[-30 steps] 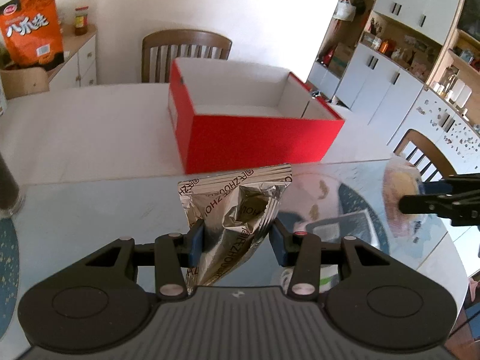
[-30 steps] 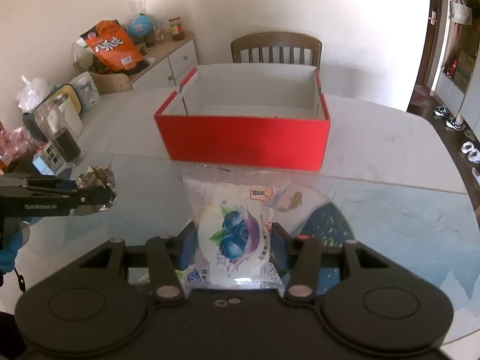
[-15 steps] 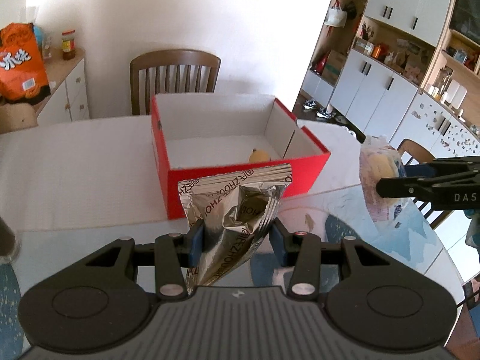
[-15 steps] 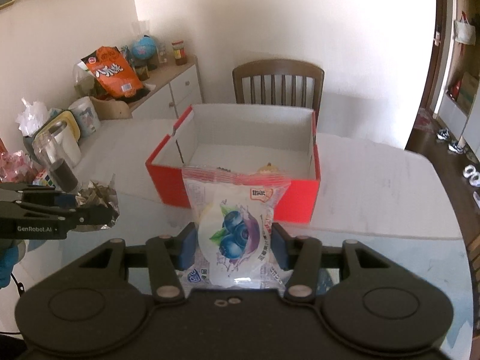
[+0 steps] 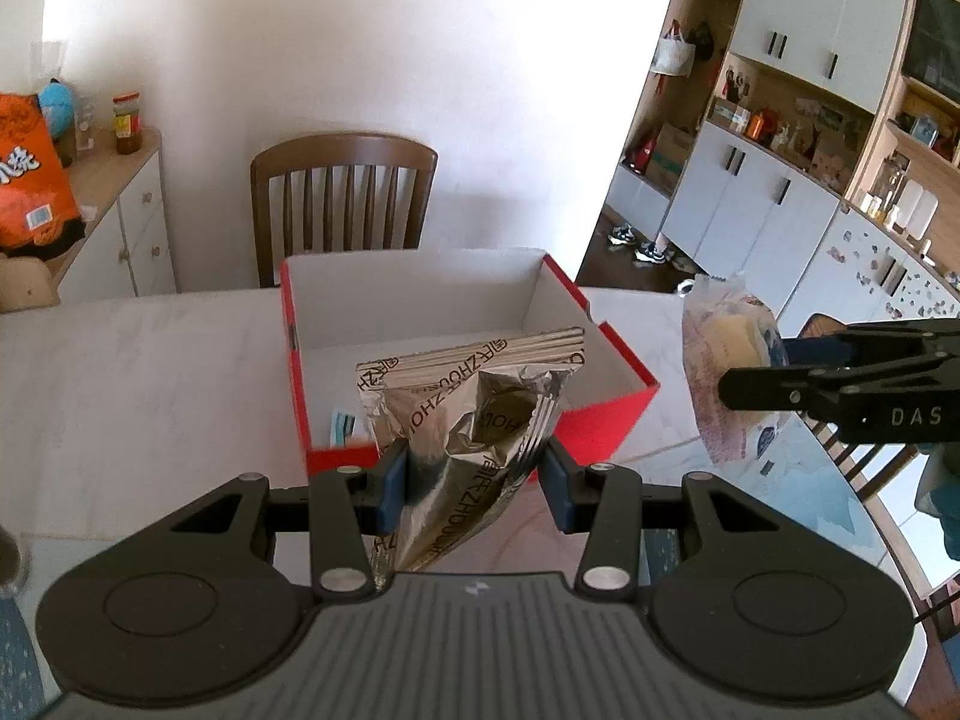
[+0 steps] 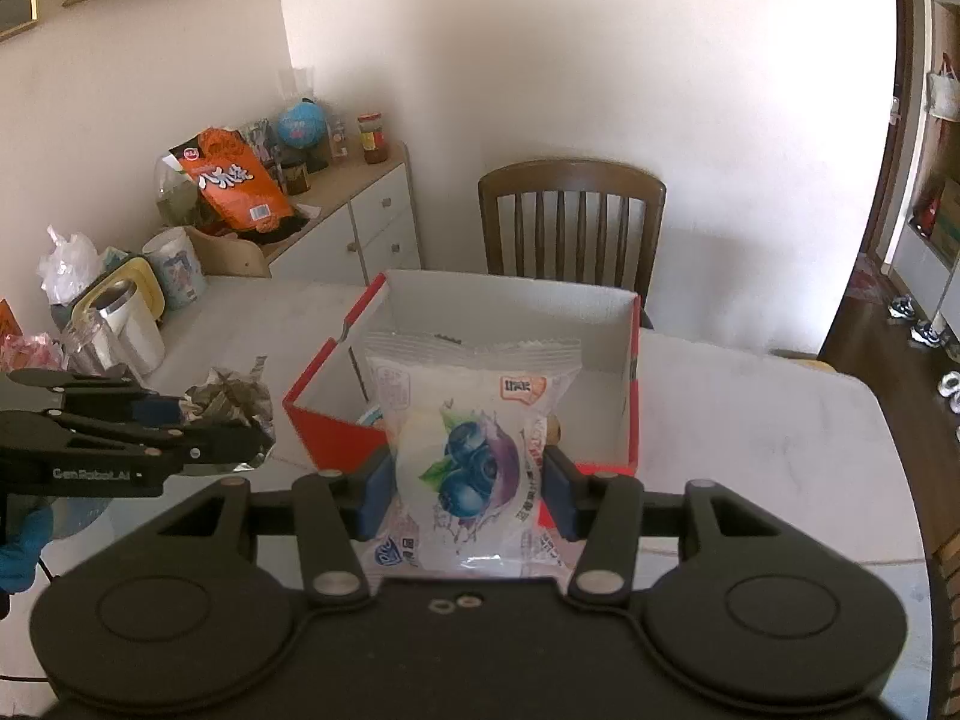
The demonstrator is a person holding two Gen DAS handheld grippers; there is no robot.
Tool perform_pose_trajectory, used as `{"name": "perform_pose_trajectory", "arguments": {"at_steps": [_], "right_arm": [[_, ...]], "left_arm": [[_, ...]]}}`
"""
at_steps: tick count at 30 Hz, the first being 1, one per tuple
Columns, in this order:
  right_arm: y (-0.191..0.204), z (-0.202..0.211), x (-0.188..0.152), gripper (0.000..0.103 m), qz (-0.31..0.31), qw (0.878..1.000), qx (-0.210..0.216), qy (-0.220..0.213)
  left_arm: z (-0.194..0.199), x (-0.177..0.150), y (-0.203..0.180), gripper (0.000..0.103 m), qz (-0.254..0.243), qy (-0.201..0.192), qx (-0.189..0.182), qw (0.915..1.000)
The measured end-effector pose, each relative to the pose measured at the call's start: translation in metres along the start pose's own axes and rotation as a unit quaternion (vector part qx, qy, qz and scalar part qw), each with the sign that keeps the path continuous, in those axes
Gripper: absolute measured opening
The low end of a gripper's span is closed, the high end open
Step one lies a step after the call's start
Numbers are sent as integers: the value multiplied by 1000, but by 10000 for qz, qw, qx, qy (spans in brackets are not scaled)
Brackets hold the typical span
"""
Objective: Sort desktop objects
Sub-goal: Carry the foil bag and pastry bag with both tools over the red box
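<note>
Left tongs [image 5: 474, 474] pinch a crinkled silver packet [image 5: 474, 414]; right tongs [image 6: 468, 495] clamp a blueberry snack bag [image 6: 474, 450], both half-open above the red box [image 6: 336, 426] mid-worktop [image 6: 750, 450].

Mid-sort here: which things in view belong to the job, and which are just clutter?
Job:
- silver foil packet, in the left gripper
- blueberry snack bag, in the right gripper
- red box

Clutter:
- orange snack bag
- globe
- jar
- chair
</note>
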State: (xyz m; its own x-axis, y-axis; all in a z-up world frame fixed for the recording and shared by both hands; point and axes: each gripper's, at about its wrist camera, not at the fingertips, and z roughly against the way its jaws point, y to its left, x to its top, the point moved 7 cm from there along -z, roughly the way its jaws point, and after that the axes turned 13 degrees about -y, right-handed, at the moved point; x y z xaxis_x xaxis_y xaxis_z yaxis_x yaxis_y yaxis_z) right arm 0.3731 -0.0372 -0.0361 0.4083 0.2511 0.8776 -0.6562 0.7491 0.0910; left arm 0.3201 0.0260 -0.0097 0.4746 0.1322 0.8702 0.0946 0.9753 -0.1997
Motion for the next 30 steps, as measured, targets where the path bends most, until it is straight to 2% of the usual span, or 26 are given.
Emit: {"name": "perform_pose_trajectory", "arguments": {"at_steps": [11,30], "right_arm": [[-13,-30,17,50,40,10000,59,-20],[-33,-112,15,50,-38,9996,-15,280]], "left_arm": [[-38,29,2,44,-144,-41,-2,9999],[-121,20,27,44,-330,506,305,9977]]}}
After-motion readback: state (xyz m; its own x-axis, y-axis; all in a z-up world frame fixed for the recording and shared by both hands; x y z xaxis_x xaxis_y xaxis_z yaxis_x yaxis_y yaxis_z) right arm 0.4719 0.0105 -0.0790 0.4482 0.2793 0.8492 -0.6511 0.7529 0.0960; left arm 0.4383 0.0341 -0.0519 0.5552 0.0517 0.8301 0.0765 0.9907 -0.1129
